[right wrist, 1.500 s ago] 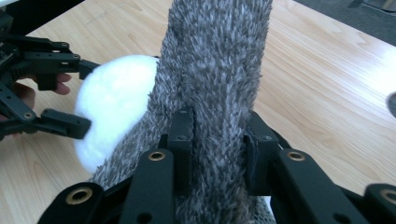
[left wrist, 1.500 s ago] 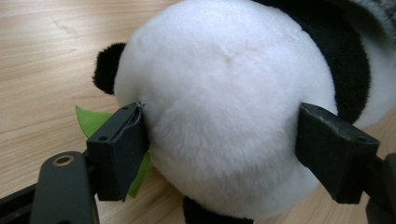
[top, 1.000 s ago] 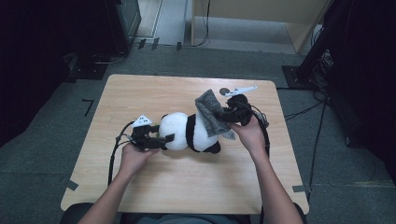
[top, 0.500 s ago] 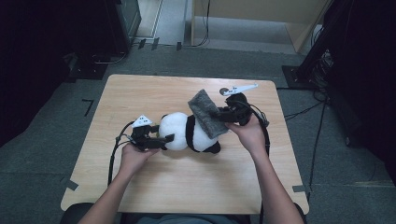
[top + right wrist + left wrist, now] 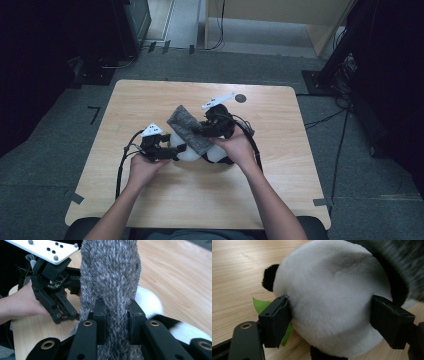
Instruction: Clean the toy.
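A black-and-white plush panda [image 5: 220,156] lies mid-table on the wooden table [image 5: 280,190]. My left gripper [image 5: 172,150] is shut on its white rounded end; in the left gripper view the jaws [image 5: 332,315] press both sides of the panda's fur [image 5: 329,290], and a green felt piece [image 5: 260,305] pokes out beneath. My right gripper [image 5: 202,131] is shut on a grey fuzzy cloth [image 5: 189,131], its jaws having just closed a little tighter on it. The right gripper view shows the pads [image 5: 116,315] pinching that cloth [image 5: 110,272], held over the panda [image 5: 147,302] close to the left gripper [image 5: 53,287].
A small dark round mark [image 5: 240,98] sits near the table's far edge. Black cables [image 5: 122,165] loop from both grippers across the tabletop. Dark equipment and cables stand on the floor around the table.
My right gripper has carried the grey cloth leftward across the panda, from over its right end to beside the left gripper. The left hand has stayed put.
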The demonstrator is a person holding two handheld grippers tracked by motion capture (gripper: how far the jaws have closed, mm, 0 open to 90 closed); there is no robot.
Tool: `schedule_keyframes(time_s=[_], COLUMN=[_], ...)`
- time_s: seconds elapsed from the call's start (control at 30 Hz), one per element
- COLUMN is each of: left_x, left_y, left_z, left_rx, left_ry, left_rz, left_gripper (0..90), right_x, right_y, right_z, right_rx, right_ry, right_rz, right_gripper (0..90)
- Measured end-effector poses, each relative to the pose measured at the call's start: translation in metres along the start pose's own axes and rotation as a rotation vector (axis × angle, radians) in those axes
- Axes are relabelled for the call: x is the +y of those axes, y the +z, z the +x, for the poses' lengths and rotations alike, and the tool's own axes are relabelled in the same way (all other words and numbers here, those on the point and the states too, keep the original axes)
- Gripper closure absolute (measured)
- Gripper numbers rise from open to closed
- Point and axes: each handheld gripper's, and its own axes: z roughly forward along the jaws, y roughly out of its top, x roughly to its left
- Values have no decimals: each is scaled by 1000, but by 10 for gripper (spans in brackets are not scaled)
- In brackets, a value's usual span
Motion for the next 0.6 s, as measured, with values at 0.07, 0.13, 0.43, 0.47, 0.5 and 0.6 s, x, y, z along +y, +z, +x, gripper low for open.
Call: schedule_keyframes(time_s=[0.07, 0.13, 0.43, 0.47, 0.5, 0.6], left_x=[0, 0, 0, 0, 1, 1], left_y=[0, 0, 0, 0, 0, 1], left_z=[0, 0, 0, -1, -1, 0], left_rx=[3, 2, 5, 5, 6, 4], left_ry=[3, 2, 4, -3, -5, -3], left_rz=[-1, -1, 2, 4, 9, 8], left_gripper=[202, 202, 203, 206, 207, 207], right_x=[2, 4, 0, -2, -3, -6], right_y=[12, 21, 45, 44, 43, 39], right_z=[2, 4, 3, 2, 1, -1], right_rx=[13, 21, -17, -15, -20, -25], right_ry=[5, 4, -5, -2, -4, -1], right_rz=[11, 22, 94, 92, 92, 91], right_gripper=[742, 741, 729, 728, 727, 722])
